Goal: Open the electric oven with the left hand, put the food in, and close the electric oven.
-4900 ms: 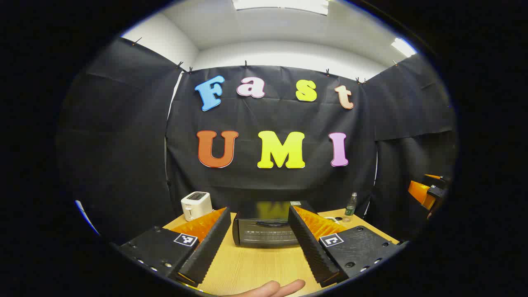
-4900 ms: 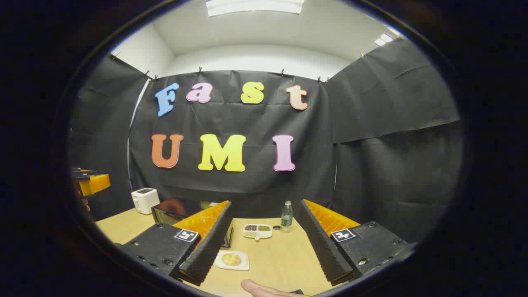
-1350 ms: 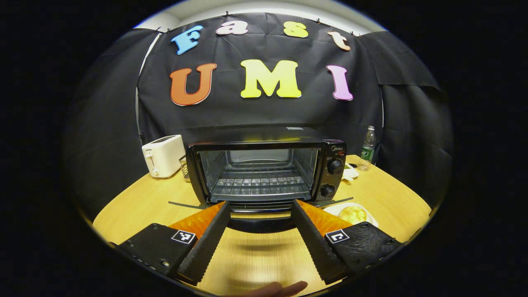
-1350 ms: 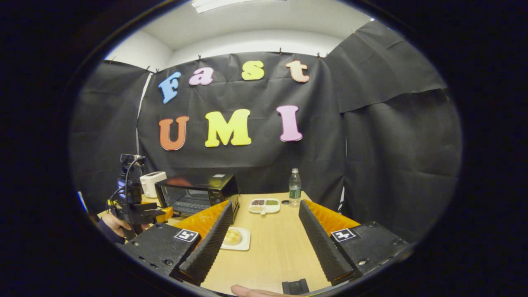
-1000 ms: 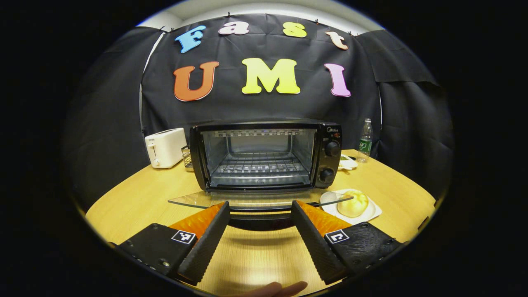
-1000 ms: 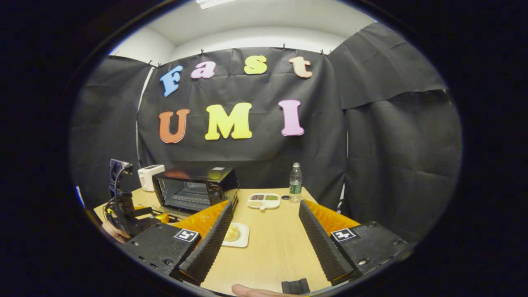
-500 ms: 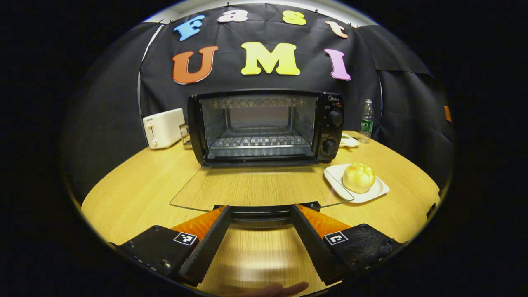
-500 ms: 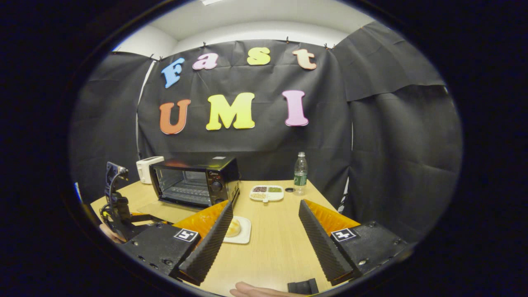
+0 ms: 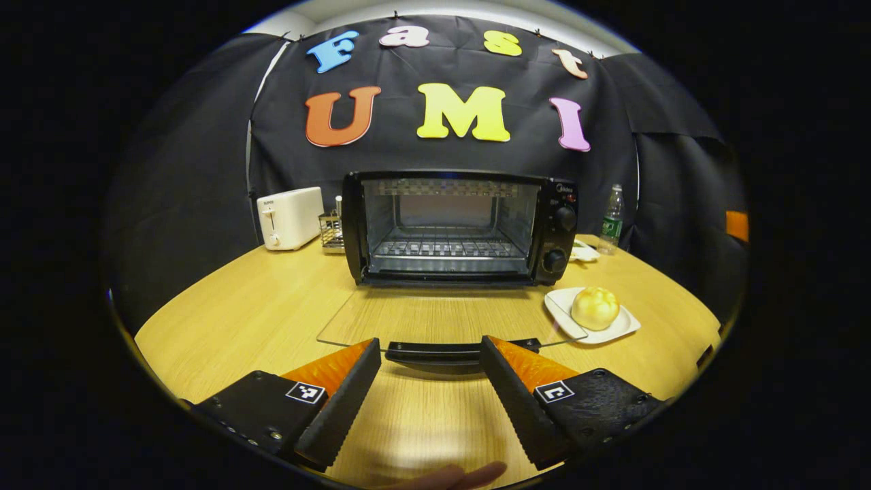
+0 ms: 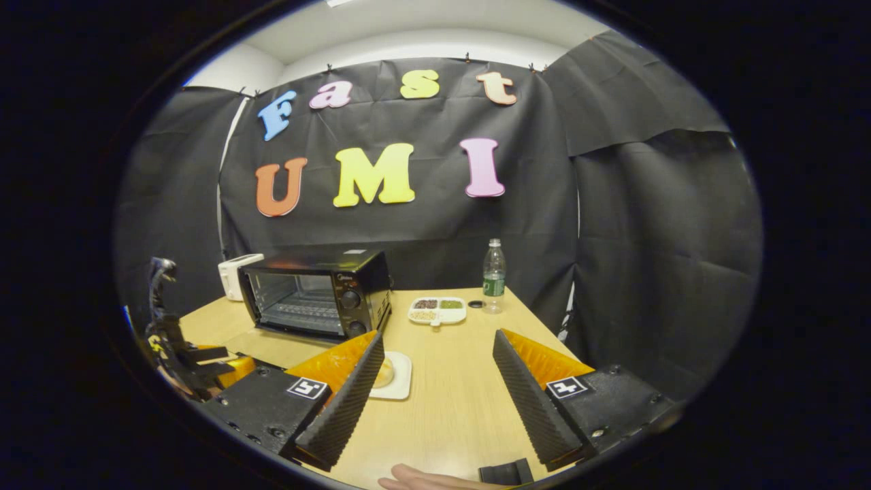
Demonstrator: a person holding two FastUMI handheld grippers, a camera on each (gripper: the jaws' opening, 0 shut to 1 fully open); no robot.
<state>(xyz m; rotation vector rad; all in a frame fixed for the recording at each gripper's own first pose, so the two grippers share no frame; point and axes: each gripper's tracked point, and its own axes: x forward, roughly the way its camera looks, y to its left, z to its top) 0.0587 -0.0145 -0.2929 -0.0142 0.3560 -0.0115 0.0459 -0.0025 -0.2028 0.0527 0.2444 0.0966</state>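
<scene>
Nearest in the left gripper view, the left gripper [image 9: 430, 354] has its fingers spread wide just short of the door handle [image 9: 442, 351], gripping nothing; half a second ago they bracketed that handle, so it has backed off, probably because the glass door [image 9: 435, 320] now lies flat over the worktop [image 9: 224, 320] and needs no holding. The right gripper [image 10: 439, 354] hangs wide apart and empty, with the bun [image 9: 594, 307] on its white plate [image 9: 622, 325] just ahead, likely ready for pickup. Farther back, the electric oven [image 9: 459, 228] stands open, its rack [image 9: 449, 249] bare; earlier the door was only partly lowered.
</scene>
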